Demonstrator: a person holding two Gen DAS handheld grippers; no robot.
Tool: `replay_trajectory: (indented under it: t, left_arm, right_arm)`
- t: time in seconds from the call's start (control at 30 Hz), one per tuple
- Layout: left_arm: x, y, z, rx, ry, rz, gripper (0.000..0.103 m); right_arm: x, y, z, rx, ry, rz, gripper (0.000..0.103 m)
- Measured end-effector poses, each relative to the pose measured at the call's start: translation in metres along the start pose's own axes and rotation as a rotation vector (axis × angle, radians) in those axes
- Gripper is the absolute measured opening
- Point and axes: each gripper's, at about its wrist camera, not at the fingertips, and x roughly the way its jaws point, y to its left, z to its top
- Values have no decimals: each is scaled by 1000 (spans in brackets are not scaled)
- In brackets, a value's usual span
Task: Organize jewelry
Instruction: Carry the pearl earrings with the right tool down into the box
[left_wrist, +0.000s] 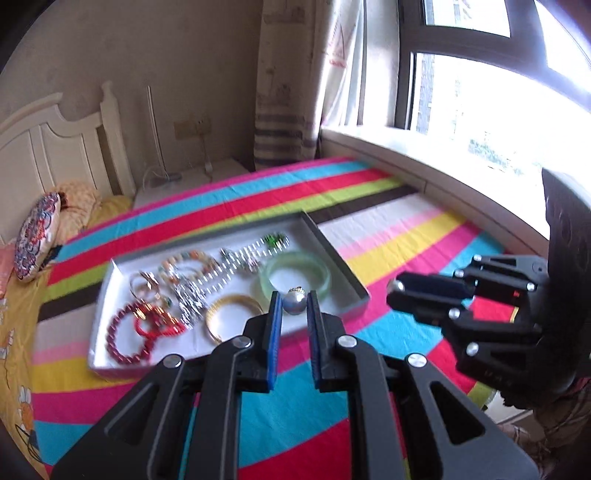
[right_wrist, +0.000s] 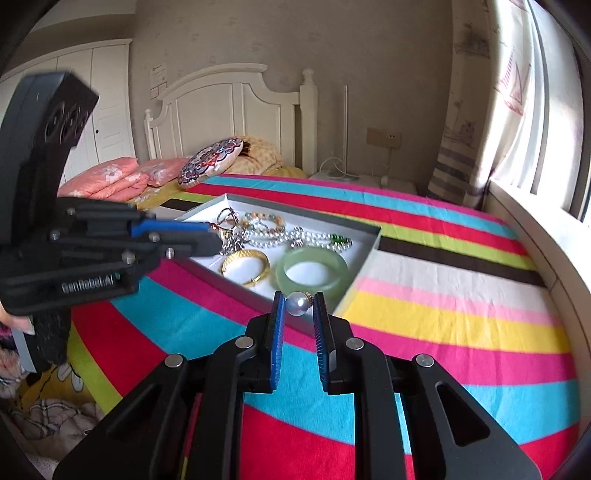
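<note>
A shallow grey tray (left_wrist: 334, 254) (right_wrist: 306, 213) with a white floor lies on the striped bedspread. In it are a green jade bangle (left_wrist: 295, 255) (right_wrist: 284, 274), a gold bangle (left_wrist: 236, 298) (right_wrist: 243, 254), a red bead bracelet (left_wrist: 114, 332), a silvery chain (left_wrist: 236, 262) and several smaller pieces. My left gripper (left_wrist: 293, 297) (right_wrist: 216, 234) is shut on a pearl earring (left_wrist: 293, 304), held above the tray's near edge. My right gripper (right_wrist: 298, 297) (left_wrist: 393, 291) is shut on a second pearl earring (right_wrist: 298, 303), to the right of the tray's near corner.
The bed's colourful striped cover (left_wrist: 388, 240) spreads around the tray. A round patterned cushion (right_wrist: 210, 160) and pink pillows (right_wrist: 110, 177) lie by the white headboard (right_wrist: 236, 110). A window ledge (left_wrist: 424, 158) and a curtain (left_wrist: 288, 92) border the far side.
</note>
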Motion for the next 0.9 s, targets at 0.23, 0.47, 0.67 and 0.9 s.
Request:
replay_trajectory:
  t: [0.23,0.47,0.67,0.9]
  left_arm:
    - [2,5,26,21,-26,26,13]
    - [27,2,40,46,-2,38,13]
    - [55,4,44,41,35,43,13]
    - [86,8,46,35,89,41,13]
  right_arm:
    - [9,3,22,-36,-20,-16,17]
    - [29,-7,30,-18,2,-13,17]
    - [48,-10,33,-6,20,-10,17]
    - [72,-14,31,26,55,4,17]
